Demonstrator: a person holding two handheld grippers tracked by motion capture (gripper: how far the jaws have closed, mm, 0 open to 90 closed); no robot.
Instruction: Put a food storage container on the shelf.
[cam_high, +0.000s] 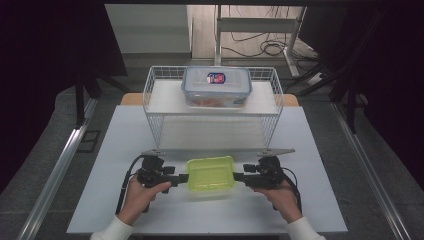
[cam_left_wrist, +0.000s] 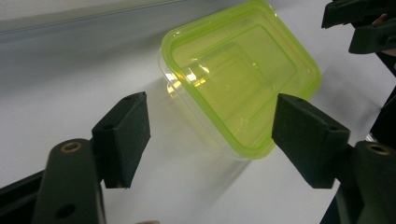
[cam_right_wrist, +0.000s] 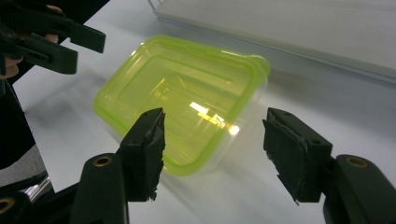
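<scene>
Two open grippers, left gripper (cam_high: 183, 177) and right gripper (cam_high: 238, 176), flank a translucent green, rounded-rectangular plastic container (cam_high: 211, 173).

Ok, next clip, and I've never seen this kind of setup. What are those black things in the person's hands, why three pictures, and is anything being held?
A person stands at a white table holding a hand-operated gripper in each hand, no robot arm. The high view looks down from above: the left gripper and right gripper sit at either end of a yellow-green plastic container. The other two pictures come from cameras riding on each gripper, looking along its own black fingers. In both, the fingers stand apart with the container lying beyond them, so both grippers are open and nothing is held. Farther back stands a white wire rack with a clear lidded food box on top.
</scene>
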